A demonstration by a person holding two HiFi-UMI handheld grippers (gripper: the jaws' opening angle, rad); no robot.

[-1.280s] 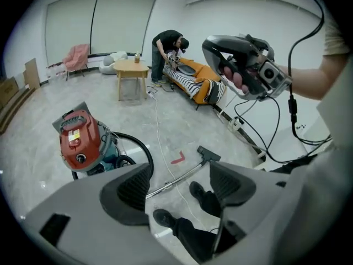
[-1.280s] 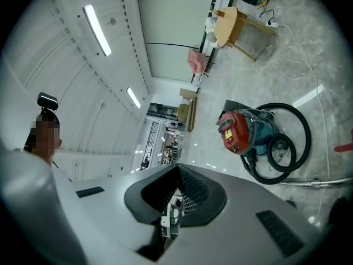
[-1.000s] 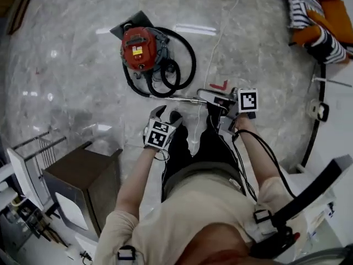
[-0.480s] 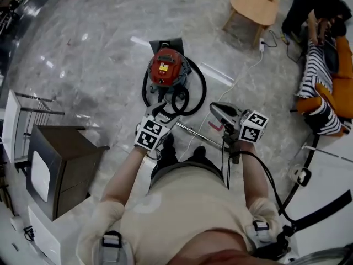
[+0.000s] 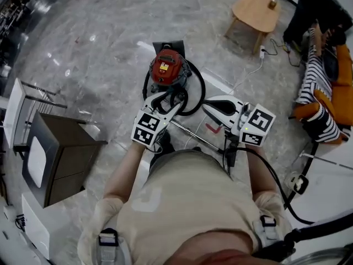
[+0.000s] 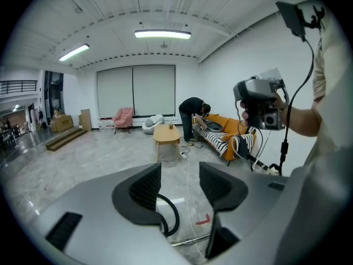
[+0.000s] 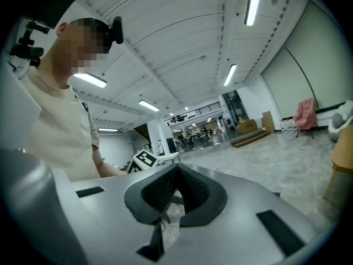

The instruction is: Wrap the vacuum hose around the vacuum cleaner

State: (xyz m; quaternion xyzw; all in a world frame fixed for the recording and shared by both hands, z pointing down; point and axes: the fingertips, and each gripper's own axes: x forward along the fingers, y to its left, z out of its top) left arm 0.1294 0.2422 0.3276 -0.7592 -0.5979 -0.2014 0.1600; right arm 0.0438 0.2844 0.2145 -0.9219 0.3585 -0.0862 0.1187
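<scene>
Vacuum cleaner (image 5: 167, 68): one, a red canister standing on the marble floor (image 5: 99, 48) straight ahead of the person, past both grippers. One black hose (image 5: 203, 88) lies in loops on the floor, a wide loop along the canister's right side and a smaller one at its near side. One metal wand (image 5: 193, 135) lies flat on the floor nearer the person's feet, running slantwise between the two grippers.

Two grippers are up in front of the chest, well above the floor. The left gripper (image 5: 165, 100) points toward the canister; its jaws have just been closing but stand apart with nothing gripped, and in the left gripper view only a bend of the hose down on the floor shows through the gap. The right gripper (image 5: 212, 105) points across toward the left one, clenched with its pads meeting and nothing between them.

One white cable (image 5: 248, 73) runs over the floor from near the wand toward one small wooden table (image 5: 255, 9) with a small object on top. Beyond it, one person bends over an orange sofa (image 5: 336, 81) draped with a striped blanket. One short red mark (image 5: 214, 128) sits on the floor beside the wand. At the person's left stand one dark cabinet (image 5: 66, 159) and a wire rack (image 5: 41, 98).
</scene>
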